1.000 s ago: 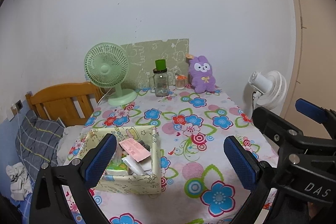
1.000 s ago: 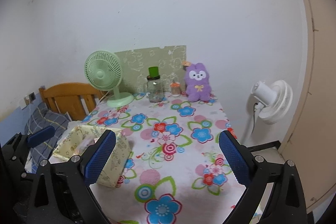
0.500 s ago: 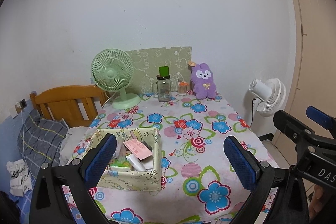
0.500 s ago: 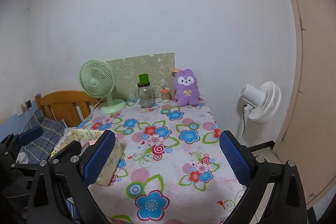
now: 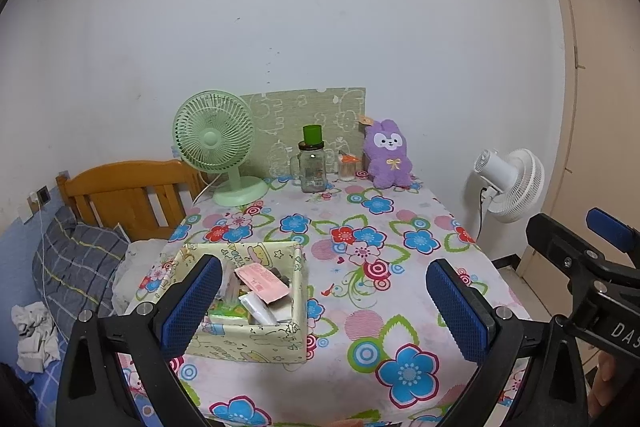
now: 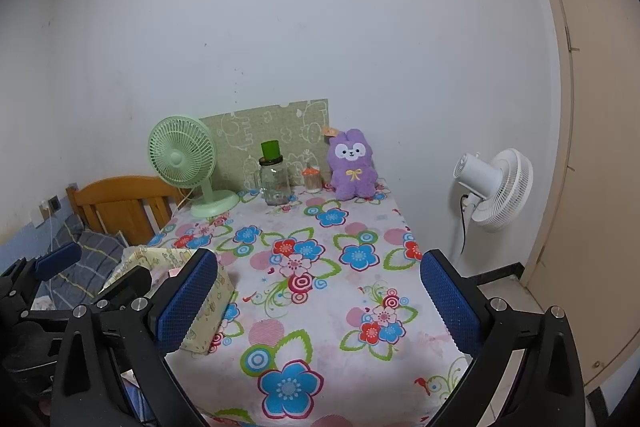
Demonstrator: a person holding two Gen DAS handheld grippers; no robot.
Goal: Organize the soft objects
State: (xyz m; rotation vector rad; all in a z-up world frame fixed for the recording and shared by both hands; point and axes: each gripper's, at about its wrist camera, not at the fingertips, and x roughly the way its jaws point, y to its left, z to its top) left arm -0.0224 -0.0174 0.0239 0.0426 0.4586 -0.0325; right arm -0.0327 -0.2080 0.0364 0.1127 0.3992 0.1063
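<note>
A purple plush rabbit [image 5: 387, 155] [image 6: 353, 165] sits upright at the far end of the flower-print table [image 5: 400, 239] [image 6: 320, 267], against the wall. A pale yellow fabric box [image 5: 256, 303] [image 6: 192, 291] stands at the near left, holding several packets and small items. My left gripper [image 5: 324, 303] hovers open above the near edge, its left finger in front of the box. My right gripper [image 6: 316, 303] is open too, over the near middle of the table, with nothing between its fingers. Both are far from the rabbit.
A green desk fan [image 5: 218, 147], a glass jar with a green cup on top [image 5: 312, 165] and a small orange-lidded jar [image 5: 347, 167] line the back edge. A white fan [image 5: 510, 183] stands right of the table. A wooden headboard [image 5: 128, 191] and bedding lie left.
Both grippers have pulled back and risen slightly; the table and rabbit look farther away. Nothing on the table has moved, and both stay open.
</note>
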